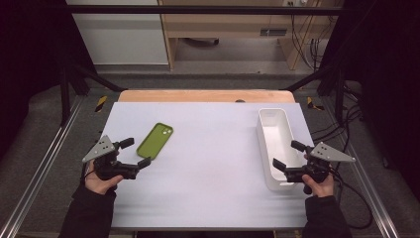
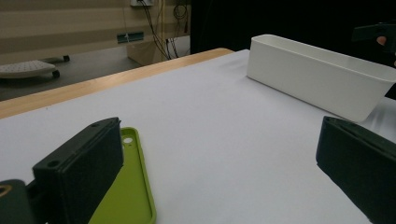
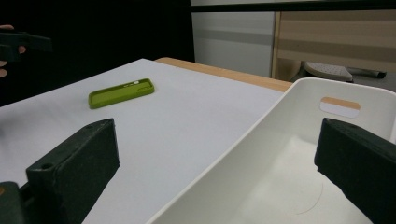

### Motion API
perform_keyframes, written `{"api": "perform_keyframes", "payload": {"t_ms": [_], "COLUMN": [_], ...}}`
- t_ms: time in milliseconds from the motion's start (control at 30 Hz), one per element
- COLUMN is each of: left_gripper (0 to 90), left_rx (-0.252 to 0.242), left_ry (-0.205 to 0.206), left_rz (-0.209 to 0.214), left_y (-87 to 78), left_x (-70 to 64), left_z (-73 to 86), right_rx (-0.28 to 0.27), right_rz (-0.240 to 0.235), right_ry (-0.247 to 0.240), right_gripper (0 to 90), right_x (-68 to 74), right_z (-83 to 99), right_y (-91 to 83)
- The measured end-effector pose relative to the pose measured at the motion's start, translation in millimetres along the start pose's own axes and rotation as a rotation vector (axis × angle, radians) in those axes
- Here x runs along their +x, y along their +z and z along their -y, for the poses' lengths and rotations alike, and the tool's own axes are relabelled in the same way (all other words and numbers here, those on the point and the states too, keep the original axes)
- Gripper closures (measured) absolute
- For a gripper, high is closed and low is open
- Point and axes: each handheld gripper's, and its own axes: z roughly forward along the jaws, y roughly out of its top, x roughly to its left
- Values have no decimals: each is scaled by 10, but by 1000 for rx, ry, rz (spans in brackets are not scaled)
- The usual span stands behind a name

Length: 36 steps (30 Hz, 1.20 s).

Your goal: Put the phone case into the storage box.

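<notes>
A green phone case [image 1: 155, 140] lies flat on the white table, left of centre, hollow side up; it also shows low in the left gripper view [image 2: 126, 191] and far off in the right gripper view [image 3: 121, 92]. My left gripper [image 1: 135, 152] is open just beside the case's near end, with nothing between its jaws. A long white bin [image 1: 274, 144] stands empty at the right. My right gripper [image 1: 288, 154] is open over the bin's near end, one jaw outside its left wall [image 3: 224, 158] and one above the inside.
The table's wooden far edge [image 1: 205, 95] runs behind the white surface [image 1: 213, 163]. Metal frame rails run along both sides, and cables lie on the floor at the right. The bin has a handle slot [image 3: 340, 106] in its far wall.
</notes>
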Motion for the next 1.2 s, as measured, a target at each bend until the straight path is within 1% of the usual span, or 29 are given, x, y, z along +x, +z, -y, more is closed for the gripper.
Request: {"api": "perform_keyframes", "payload": {"t_ms": [367,500,700,933,1033,1200], "left_gripper": [6,8,7,3,3,3], "left_rx": [3,2,19,25,41,67], "left_ry": [-5,-8,-12,-18,-14,-22], "left_rz": [-2,-10,-34,-45,-60,-78], "left_y": [2,-6,-4,9,31,93], "left_x": [-2,9,37,75,102,148], "left_z": [4,-12,-44,-81,-108,-143], "right_rx": [-6,-3,6,5,6,6], "right_rz": [-7,-7,-5,-4,-4,-1], "right_ry": [1,-1,-5,-3,-3,-3], "right_gripper": [3,3,3,3,3,3], "right_x": [2,4,12,14,14,14], "right_z": [-6,-7,-4,-6,-6,-7], "right_y": [-13,-7,9,10,10,7]}}
